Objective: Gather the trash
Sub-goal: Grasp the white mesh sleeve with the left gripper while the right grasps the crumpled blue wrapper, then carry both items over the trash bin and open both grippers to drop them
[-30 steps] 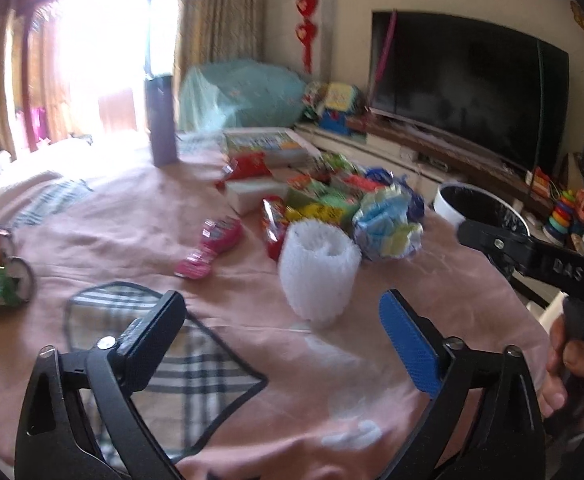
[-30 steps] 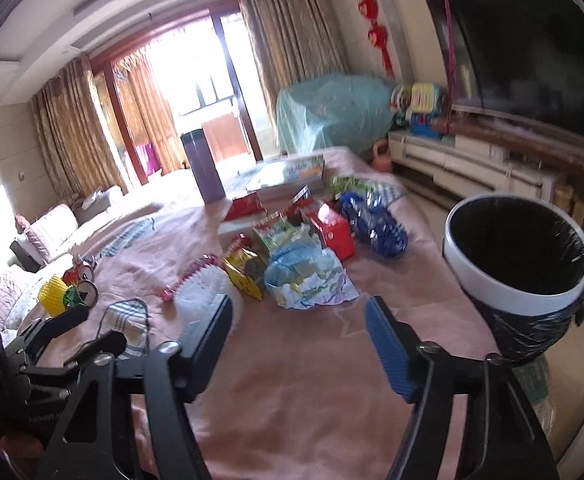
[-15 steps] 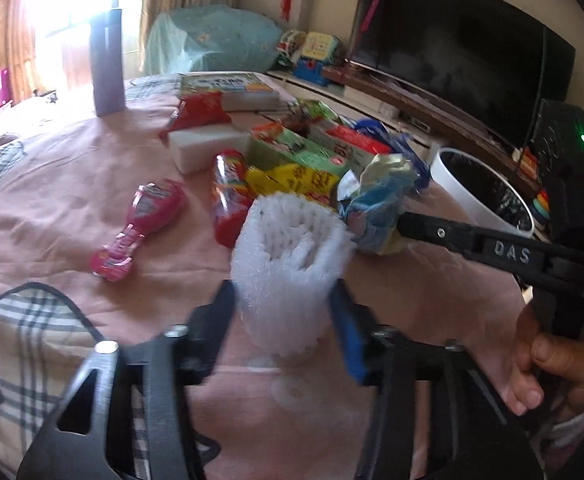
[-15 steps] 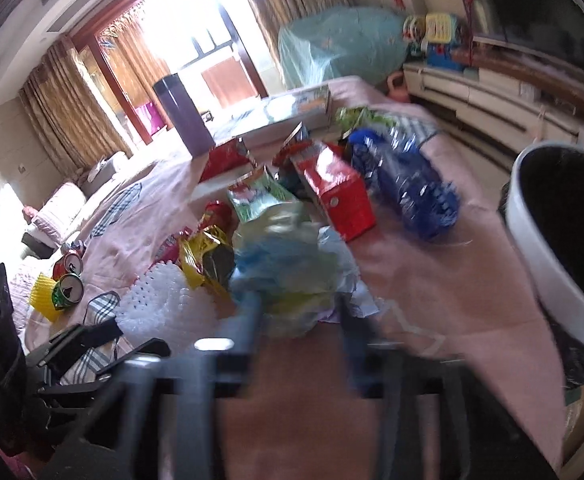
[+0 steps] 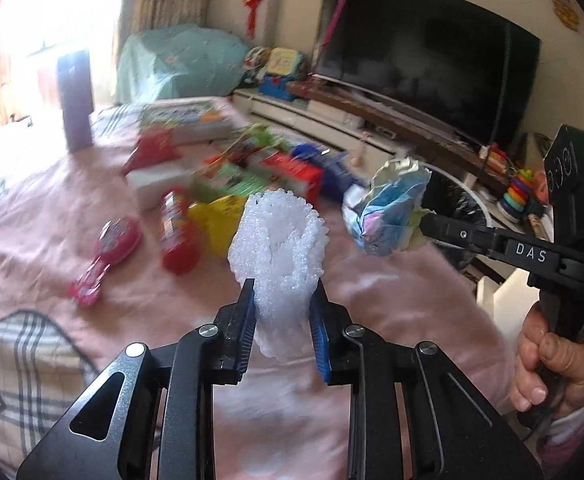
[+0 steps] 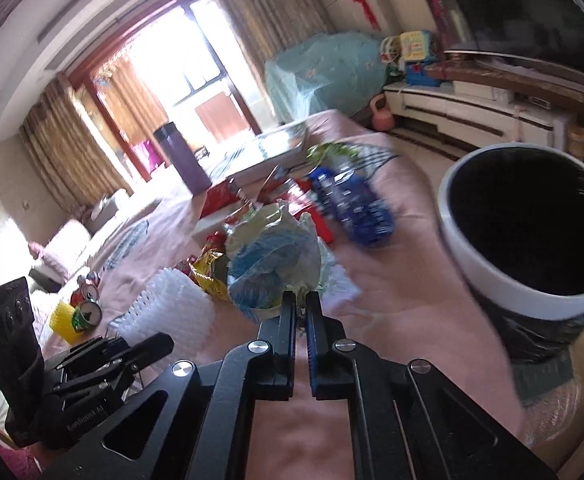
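Observation:
My left gripper (image 5: pixel 283 288) has its jaws closing on a white foam fruit net (image 5: pixel 280 240); the blue pads squeeze its lower part and it stands up above the pink tablecloth (image 5: pixel 52 208). My right gripper (image 6: pixel 301 298) has its jaws closing tight on a crumpled blue-and-white wrapper (image 6: pixel 272 256). In the left wrist view that wrapper (image 5: pixel 388 216) hangs at the right gripper's tip, off the cloth, in front of the trash bin (image 5: pixel 480 208). The bin (image 6: pixel 492 276), white-rimmed with a black liner, stands just right of the table.
More litter lies behind on the table: a yellow wrapper (image 6: pixel 208 272), a blue bag (image 6: pixel 356 204), red and green boxes (image 5: pixel 284 168), a pink brush (image 5: pixel 108 248), cans (image 6: pixel 88 312). A purple tumbler (image 6: pixel 182 160) and a flat box (image 5: pixel 184 118) stand further back. A hand (image 5: pixel 552 356) holds the right gripper.
Both grippers moved forward and closed. The left one clamped the foam net, squashing it. The right one took the crumpled wrapper and lifted it off the cloth towards the bin.

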`<state>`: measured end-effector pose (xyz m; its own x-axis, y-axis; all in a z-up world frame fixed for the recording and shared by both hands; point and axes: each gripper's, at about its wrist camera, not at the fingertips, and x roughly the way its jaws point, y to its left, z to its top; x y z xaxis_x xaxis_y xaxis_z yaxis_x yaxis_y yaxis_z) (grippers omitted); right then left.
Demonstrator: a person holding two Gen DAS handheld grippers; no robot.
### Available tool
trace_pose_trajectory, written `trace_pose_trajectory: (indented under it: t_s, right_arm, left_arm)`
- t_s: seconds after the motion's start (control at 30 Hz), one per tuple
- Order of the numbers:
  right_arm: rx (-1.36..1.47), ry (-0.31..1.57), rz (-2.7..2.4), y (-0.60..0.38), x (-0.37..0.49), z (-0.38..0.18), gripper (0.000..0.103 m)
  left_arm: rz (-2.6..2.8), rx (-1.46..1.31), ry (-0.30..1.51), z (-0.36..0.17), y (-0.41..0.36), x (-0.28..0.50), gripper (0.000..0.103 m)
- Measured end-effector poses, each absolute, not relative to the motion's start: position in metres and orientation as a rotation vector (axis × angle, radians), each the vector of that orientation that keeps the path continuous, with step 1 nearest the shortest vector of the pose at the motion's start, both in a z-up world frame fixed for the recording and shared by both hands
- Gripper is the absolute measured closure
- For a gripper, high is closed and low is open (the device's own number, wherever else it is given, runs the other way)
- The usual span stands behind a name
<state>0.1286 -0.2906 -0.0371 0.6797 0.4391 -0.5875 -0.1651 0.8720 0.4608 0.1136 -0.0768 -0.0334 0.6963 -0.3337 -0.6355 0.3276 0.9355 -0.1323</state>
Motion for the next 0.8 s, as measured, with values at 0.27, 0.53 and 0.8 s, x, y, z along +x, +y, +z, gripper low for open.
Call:
trace_pose_trajectory:
  t_s: [0.27,0.53,0.8]
  right_arm:
    - [0.42,0.683,0.232,-0.346,0.115,-0.018,0.099]
    - [0.441,0.672,0.119,-0.396,0.118,-0.019,0.099]
    - [0.463,0.7,0.074,-0.432,0.135,-0.032,0.099]
  left_arm:
    - [-0.485,0.029,0.687,-0.016,-0.128,0.127,0.079]
    - [-0.565,0.083,0.7,-0.012,-0.182,0.152,0.079]
    - [-0.63,0.129,0.724,-0.012,-0.233,0.182,0.079]
